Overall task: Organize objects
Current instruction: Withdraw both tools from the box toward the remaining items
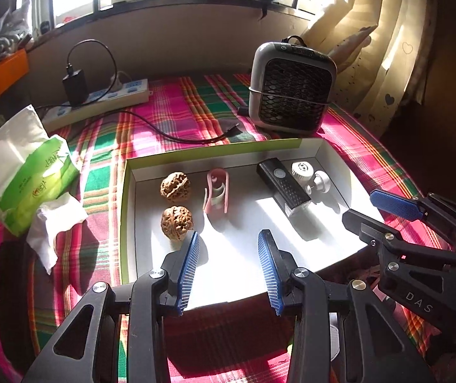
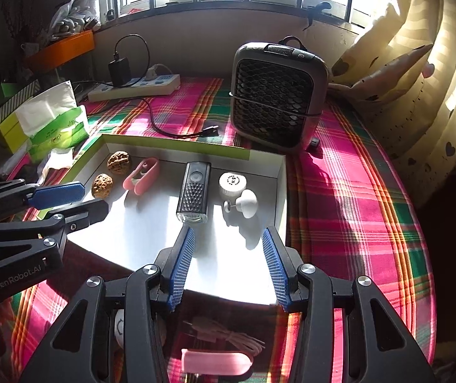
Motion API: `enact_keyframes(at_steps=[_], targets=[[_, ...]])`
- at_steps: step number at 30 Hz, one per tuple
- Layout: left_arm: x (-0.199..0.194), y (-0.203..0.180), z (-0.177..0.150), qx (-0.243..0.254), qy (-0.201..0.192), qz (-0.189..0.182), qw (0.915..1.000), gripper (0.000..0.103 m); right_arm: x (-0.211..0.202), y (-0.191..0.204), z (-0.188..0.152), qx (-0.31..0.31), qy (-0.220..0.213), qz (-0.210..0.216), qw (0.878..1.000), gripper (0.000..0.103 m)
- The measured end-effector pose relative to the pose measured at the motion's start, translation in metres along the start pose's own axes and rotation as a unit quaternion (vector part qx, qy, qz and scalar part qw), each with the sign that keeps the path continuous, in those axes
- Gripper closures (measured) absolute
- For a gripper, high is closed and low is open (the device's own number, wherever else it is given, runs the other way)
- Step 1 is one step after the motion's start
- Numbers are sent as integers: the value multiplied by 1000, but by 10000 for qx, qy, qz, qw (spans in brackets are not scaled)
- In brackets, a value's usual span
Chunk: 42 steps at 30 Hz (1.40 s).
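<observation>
The shallow white cardboard tray (image 2: 280, 172) already holds two brown wrinkled walnuts (image 1: 175, 184), a pink plastic clip (image 1: 217, 193), a black ribbed bike light (image 2: 194, 188) and white knobs (image 2: 232, 183) along its far edge. Left gripper (image 1: 228, 249) and right gripper (image 2: 228, 245) hover with jaws apart and empty over its near edge. A pink rounded case (image 2: 215, 362) and a pale coiled cable (image 2: 244, 343) below the tray seem left.

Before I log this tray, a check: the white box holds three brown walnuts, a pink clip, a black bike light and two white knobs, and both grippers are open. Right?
Not quite: the white cardboard box holds two brown walnuts, not three, as the left wrist view shows. The pink clip, black bike light, two white knobs and both open grippers stand.
</observation>
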State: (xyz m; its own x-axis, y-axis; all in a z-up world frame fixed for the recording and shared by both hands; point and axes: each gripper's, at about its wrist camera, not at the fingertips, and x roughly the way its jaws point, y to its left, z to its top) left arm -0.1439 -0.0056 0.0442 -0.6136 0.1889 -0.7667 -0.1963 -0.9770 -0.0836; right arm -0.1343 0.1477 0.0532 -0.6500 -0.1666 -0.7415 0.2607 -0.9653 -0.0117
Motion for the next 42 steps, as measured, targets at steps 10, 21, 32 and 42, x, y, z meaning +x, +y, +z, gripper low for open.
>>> enact_keyframes(at_steps=[10, 21, 32, 42], targets=[[-17, 0, -19, -100, -104, -147, 9998, 67, -21, -4, -18, 162, -153, 53, 9997, 57], [-30, -3, -37, -165, -161, -467, 9986, 66, -37, -11, -37, 306, -264, 16, 9992, 57], [-36, -24, -60, 99, -37, -956, 9954, 60, -46, -16, -63, 452, -235, -97, 9987, 51], [-25, -38, -67, 275, 203, -1040, 9940, 59, -47, -24, -74, 664, -168, -60, 9976, 50]])
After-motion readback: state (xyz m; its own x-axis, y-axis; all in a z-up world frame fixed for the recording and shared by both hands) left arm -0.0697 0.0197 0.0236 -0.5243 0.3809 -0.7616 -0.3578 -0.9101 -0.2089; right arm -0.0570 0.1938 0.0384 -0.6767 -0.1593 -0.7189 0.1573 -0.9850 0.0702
